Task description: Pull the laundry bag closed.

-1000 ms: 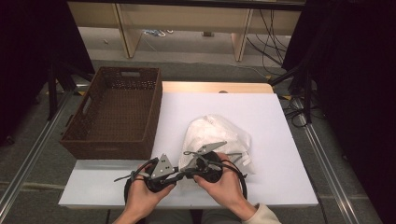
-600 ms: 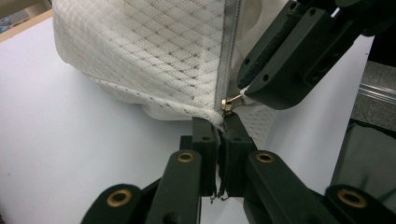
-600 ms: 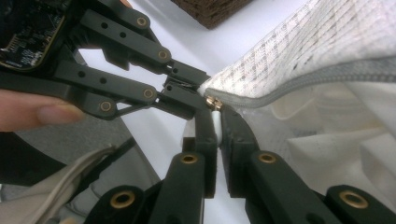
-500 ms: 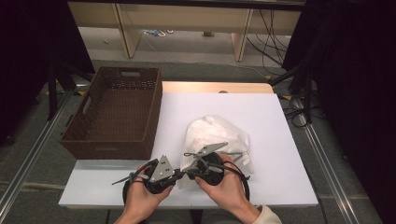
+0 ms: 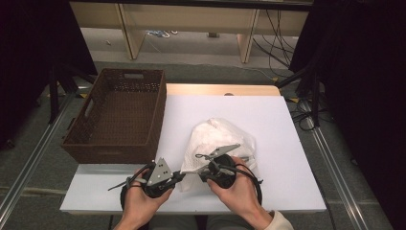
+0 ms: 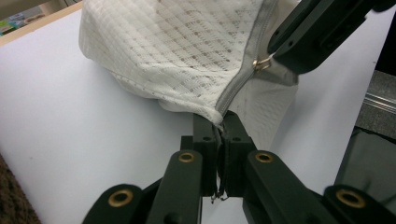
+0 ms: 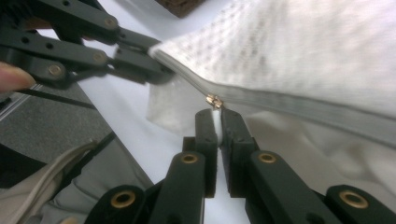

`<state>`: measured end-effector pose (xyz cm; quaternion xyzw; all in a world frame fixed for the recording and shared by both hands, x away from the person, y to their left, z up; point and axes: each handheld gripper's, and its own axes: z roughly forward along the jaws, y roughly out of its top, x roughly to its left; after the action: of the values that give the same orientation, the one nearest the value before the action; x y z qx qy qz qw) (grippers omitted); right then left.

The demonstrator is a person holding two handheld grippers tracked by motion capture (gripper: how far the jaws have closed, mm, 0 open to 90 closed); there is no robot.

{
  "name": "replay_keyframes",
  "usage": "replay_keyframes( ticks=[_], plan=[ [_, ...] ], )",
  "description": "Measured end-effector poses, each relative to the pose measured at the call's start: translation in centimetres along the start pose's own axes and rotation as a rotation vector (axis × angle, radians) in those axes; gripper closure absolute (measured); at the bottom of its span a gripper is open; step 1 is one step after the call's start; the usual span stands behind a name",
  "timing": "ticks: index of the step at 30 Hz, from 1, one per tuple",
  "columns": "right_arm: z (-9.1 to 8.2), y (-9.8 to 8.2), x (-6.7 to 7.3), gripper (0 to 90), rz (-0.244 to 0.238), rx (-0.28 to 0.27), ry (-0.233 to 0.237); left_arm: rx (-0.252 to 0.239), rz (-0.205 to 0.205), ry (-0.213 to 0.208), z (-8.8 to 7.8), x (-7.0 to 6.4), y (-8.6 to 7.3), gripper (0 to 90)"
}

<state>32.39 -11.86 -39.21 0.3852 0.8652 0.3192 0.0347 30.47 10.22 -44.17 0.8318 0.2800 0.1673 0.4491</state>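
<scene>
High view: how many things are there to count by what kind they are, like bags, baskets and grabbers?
White mesh bag: 1
Brown woven basket: 1
Grippers: 2, the left gripper and the right gripper, both clamped on the bag's zipper end
Total: 4
</scene>
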Motion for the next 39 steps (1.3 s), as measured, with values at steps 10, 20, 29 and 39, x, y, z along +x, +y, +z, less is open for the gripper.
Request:
replay_keyframes(
  ticks=[10,20,29,39],
  plan=[
    [-0.8,-0.1,-0.4,87.1,0.018,0.008,-0.004,-0.002,0.005,0.012,0.0,0.2,-0.2,86.3],
    [-0.9,-0.1,-0.5,87.0,0.005,0.009,-0.014,-0.013,-0.012,0.010,0.1,0.1,-0.2,86.2],
    [-1.0,-0.1,-0.6,87.0,0.000,0.011,-0.025,-0.014,-0.028,0.010,0.1,0.1,-0.2,86.2],
    [-1.7,-0.1,-1.0,87.0,0.013,0.031,-0.016,-0.068,-0.093,0.027,0.4,-0.2,-0.2,86.2]
  ],
)
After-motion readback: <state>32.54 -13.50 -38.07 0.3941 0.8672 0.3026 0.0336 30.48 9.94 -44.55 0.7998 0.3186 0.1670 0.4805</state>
